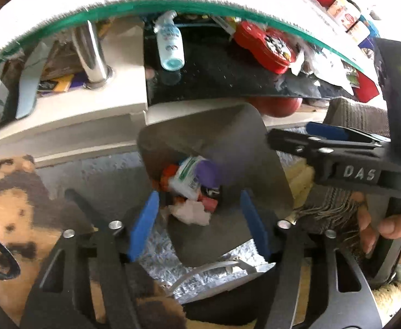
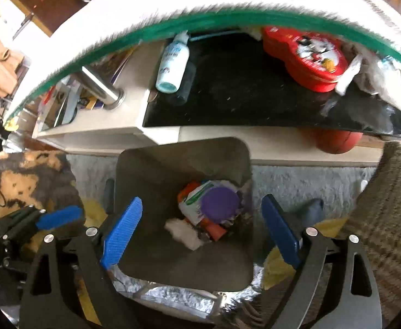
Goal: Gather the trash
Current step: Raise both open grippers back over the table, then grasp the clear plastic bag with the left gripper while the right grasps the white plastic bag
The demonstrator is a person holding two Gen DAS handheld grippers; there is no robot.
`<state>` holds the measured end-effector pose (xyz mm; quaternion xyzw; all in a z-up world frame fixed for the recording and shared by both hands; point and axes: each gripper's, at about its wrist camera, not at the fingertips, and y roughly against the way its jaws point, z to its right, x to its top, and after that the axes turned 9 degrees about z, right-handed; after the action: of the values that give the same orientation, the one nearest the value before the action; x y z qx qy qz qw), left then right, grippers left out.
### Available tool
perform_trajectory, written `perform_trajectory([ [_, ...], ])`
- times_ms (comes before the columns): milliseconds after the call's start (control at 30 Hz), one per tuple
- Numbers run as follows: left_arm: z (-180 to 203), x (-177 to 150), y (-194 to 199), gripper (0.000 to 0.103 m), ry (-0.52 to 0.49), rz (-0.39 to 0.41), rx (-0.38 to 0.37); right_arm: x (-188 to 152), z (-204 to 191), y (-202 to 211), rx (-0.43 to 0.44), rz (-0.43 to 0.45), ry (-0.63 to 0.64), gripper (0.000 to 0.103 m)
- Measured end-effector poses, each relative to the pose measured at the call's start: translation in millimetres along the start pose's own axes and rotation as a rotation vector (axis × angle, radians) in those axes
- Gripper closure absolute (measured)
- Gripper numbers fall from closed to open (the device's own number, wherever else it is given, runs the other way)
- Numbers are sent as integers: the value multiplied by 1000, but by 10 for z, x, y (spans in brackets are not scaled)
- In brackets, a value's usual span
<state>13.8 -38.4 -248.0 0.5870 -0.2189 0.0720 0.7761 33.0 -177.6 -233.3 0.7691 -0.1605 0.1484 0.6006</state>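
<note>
A grey square trash bin (image 1: 200, 126) (image 2: 173, 161) stands on the floor, seen from above in both views. It holds a purple round piece (image 1: 208, 175) (image 2: 221, 204), blurred in the left wrist view, on a white-and-green packet (image 1: 186, 178) (image 2: 195, 200). Orange scraps and a white crumpled tissue (image 1: 192, 213) (image 2: 181, 233) lie beside them. My left gripper (image 1: 199, 219) hangs open over the bin with nothing between its blue pads. My right gripper (image 2: 200, 227) is open over the bin too, empty. Each shows in the other's view: right gripper (image 1: 291, 139), left gripper (image 2: 63, 215).
A glass-topped table with a green edge (image 2: 173, 19) rises behind the bin. A white bottle (image 2: 173, 63) and a red tin (image 2: 310, 57) lie on its dark shelf. A spotted cushion (image 1: 8, 197), crinkled foil (image 1: 159, 257) and a fringed throw (image 2: 386, 213) surround the bin. A hand (image 1: 386, 222) is at right.
</note>
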Motion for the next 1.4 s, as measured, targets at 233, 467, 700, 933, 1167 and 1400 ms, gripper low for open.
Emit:
perform_trajectory([
  [233,-39,187,409,26,-30,91,15,203,214,488,-13,101,-25,12],
  [467,-76,534,855,20,-47,197,8,485,267,929,-32,201,13,9],
  [700,-172,954,1110,18,-53,271,21,902,204,1134,-57,271,74,8],
  [933,-255,1453,1161,15,-51,313,25,1448,113,1248,-87,371,130,8],
  [1167,-288,1983,837,15,-61,307,59,2055,40,979,-109,404,134,8],
  [1400,-315,2460,431,15,-74,316,76,2520,51,529,-166,386,128,8],
])
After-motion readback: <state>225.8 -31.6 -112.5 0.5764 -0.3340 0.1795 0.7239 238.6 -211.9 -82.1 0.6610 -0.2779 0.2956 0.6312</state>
